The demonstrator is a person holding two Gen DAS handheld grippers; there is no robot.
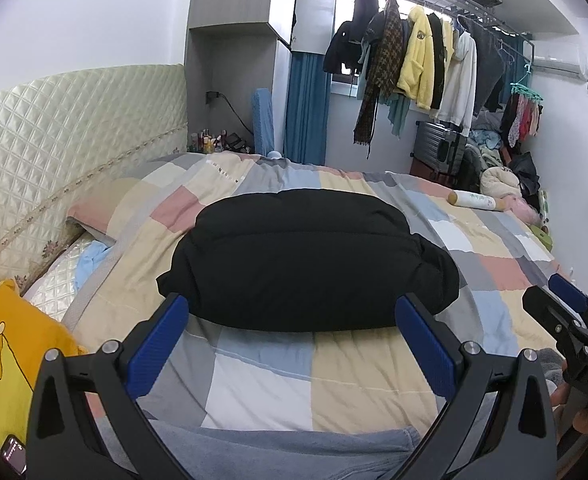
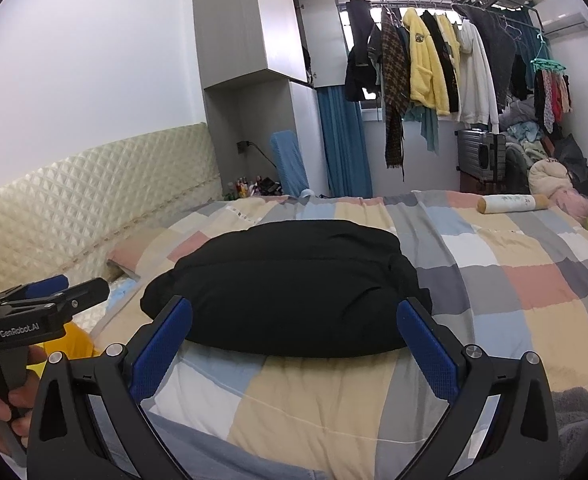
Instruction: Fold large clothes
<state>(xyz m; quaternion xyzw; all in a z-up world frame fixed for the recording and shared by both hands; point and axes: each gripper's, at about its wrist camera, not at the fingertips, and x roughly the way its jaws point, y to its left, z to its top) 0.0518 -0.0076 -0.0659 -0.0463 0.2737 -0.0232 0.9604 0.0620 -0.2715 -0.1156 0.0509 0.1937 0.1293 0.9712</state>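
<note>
A black padded garment [image 1: 305,260] lies folded into a compact bundle on the checked bedspread [image 1: 365,380]; it also shows in the right wrist view [image 2: 290,284]. My left gripper [image 1: 292,304] is open and empty, its blue pads just short of the bundle's near edge. My right gripper [image 2: 294,308] is open and empty, also just short of the near edge. The right gripper appears at the right edge of the left wrist view [image 1: 565,308]. The left gripper appears at the left edge of the right wrist view [image 2: 54,300].
A quilted cream headboard [image 1: 54,140] runs along the left. A yellow cloth [image 1: 10,360] lies near left. A rolled white cylinder [image 2: 513,204] rests on the far right of the bed. Hanging clothes [image 2: 433,64], a suitcase [image 2: 481,156] and piled items stand beyond the bed.
</note>
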